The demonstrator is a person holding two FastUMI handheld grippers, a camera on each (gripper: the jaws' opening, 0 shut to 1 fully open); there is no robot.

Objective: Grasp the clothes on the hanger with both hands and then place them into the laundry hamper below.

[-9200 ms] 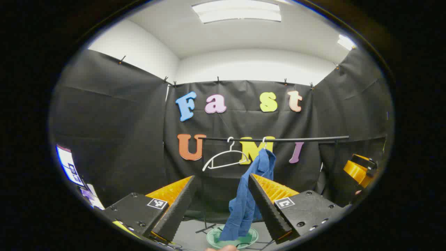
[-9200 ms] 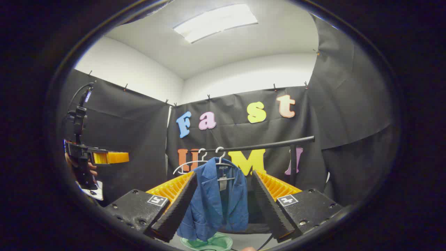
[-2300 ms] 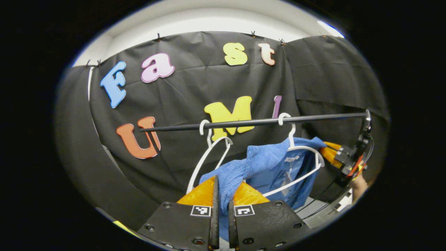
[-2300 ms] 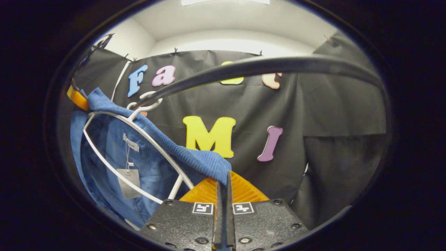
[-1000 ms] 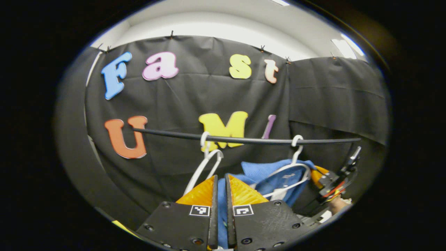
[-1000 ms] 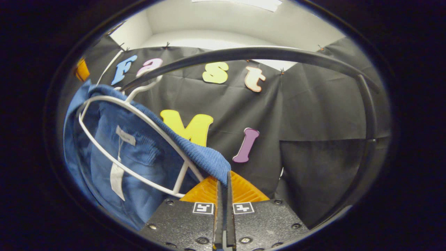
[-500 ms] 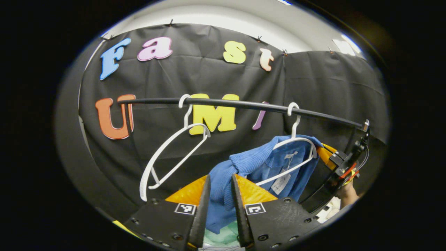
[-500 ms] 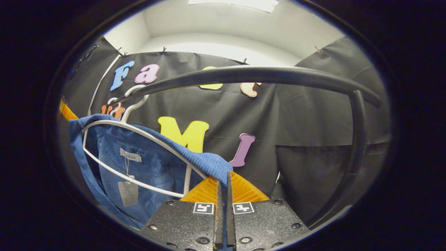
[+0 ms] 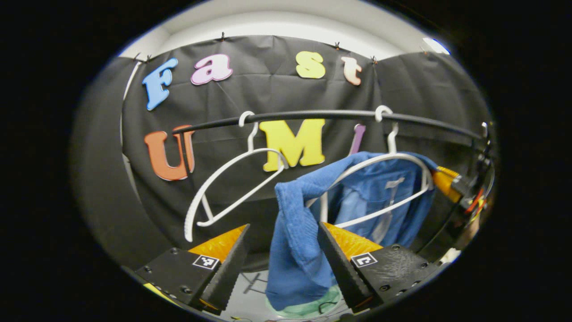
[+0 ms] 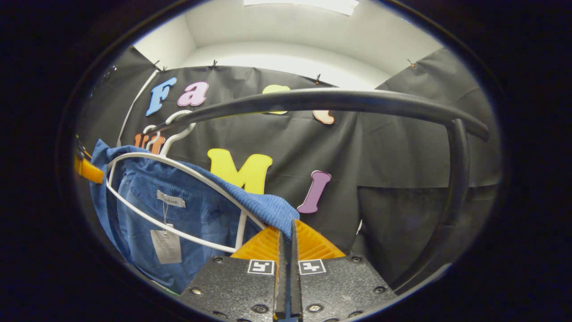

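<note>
Blue clothes, a ribbed corduroy-like jacket, hang between the spread fingers of the left tool in the left gripper view, touching neither finger; that tool stands wide apart, the near shoulder of the garment drooping in a long fold straight down. Below that fold, a pale green laundry hamper sits on the floor. In the right gripper view the right tool is pressed together on the garment's other shoulder edge, both fingers pinching the blue fabric. Beyond the tools the jacket drapes over a white hanger, its lighter inner lining facing out with a neck label and a paper tag dangling. A second white hanger hangs bare beside it, tilted. Both hook on a black rail, with the booth's black cloth behind. The right tool also shows in the left gripper view at the jacket's far shoulder.
</note>
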